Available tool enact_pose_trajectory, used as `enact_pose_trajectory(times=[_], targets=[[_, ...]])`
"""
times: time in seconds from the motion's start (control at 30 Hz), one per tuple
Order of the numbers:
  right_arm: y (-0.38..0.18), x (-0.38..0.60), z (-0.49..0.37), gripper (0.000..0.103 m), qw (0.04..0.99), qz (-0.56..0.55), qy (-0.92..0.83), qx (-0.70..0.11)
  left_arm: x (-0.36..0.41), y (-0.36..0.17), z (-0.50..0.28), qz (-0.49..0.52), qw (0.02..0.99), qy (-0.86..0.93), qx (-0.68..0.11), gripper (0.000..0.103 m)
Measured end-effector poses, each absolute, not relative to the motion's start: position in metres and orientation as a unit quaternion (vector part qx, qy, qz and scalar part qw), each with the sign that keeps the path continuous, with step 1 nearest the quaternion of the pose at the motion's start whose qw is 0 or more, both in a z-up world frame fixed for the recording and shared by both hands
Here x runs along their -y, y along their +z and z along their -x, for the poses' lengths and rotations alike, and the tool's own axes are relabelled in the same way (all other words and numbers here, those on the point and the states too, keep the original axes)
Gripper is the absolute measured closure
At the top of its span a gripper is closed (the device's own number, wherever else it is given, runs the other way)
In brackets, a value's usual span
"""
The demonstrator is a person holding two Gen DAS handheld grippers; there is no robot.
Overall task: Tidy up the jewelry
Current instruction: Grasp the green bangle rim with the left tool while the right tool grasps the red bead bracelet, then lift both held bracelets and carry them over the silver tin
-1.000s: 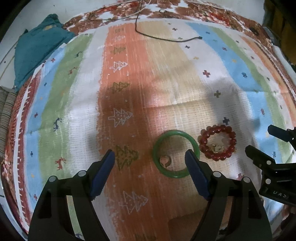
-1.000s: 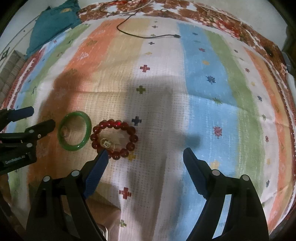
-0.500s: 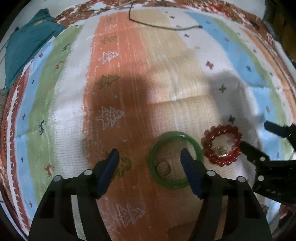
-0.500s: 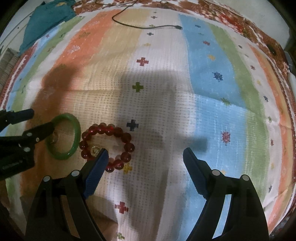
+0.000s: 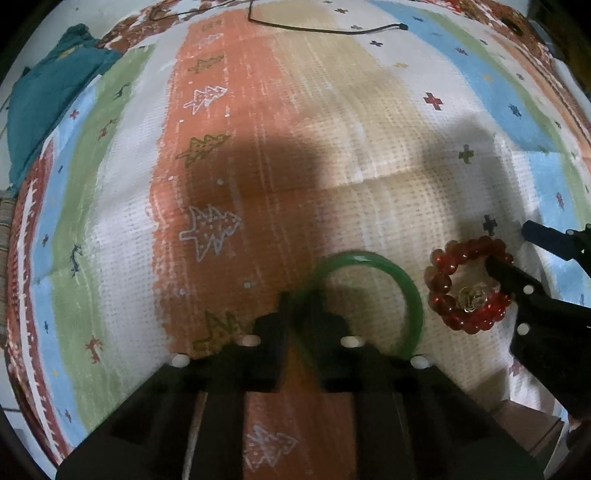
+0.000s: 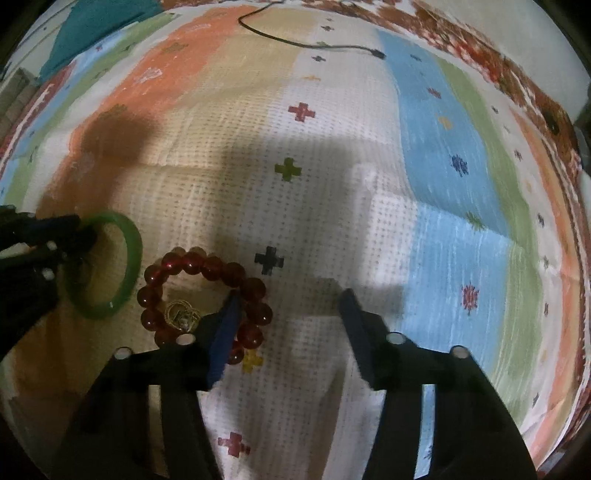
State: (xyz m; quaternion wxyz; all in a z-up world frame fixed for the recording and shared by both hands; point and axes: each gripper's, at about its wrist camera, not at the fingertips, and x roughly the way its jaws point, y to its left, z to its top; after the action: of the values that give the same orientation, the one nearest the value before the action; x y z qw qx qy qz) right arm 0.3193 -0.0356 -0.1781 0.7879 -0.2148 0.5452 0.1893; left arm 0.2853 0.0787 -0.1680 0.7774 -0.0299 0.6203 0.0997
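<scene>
A green bangle (image 5: 406,291) lies on the striped cloth. My left gripper (image 5: 299,306) is shut on the bangle's left rim; the bangle also shows in the right wrist view (image 6: 129,258). A red bead bracelet (image 5: 439,284) with a small gold charm (image 5: 472,297) lies just right of the bangle. My right gripper (image 6: 288,302) is open, its left finger standing inside the bracelet's ring (image 6: 192,262) and its right finger outside on the cloth. The right gripper also shows at the right edge of the left wrist view (image 5: 517,251).
A black cable (image 5: 325,29) lies at the far side of the cloth. A teal cloth (image 5: 44,92) is bunched at the far left. A brown box corner (image 5: 532,424) shows near the front right.
My left gripper has closed on the green bangle's rim. My right gripper has moved forward and narrowed, so its left finger now stands inside the red bracelet.
</scene>
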Motion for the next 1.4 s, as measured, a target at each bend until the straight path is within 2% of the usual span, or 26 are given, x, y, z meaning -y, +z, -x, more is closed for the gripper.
enact_pose_trajectory(times=[0.03,0.07,0.2,0.7,1.4], targets=[[-0.176,0.035,-0.318,0.078,0.789,0.217,0.188,-0.543,-0.079,-0.167,-0.285,0.034,0.778,0.101,-0.619,0.096],[-0.175,0.035,-0.317,0.084,0.789,0.218,0.186,-0.543,-0.081,-0.166,-0.284,0.041,0.778,0.101,-0.619,0.096],[-0.167,0.038,-0.315,0.089,0.795,0.208,0.197,-0.535,-0.087,-0.158,-0.277,0.056,0.78,0.104,-0.615,0.096],[-0.105,0.044,-0.293,0.089,0.828,0.141,0.241,-0.487,-0.082,-0.096,-0.243,0.076,0.818,0.101,-0.561,0.095],[-0.071,0.063,-0.259,0.089,0.84,0.1,0.262,-0.465,-0.065,-0.058,-0.207,0.079,0.846,0.088,-0.52,0.095]])
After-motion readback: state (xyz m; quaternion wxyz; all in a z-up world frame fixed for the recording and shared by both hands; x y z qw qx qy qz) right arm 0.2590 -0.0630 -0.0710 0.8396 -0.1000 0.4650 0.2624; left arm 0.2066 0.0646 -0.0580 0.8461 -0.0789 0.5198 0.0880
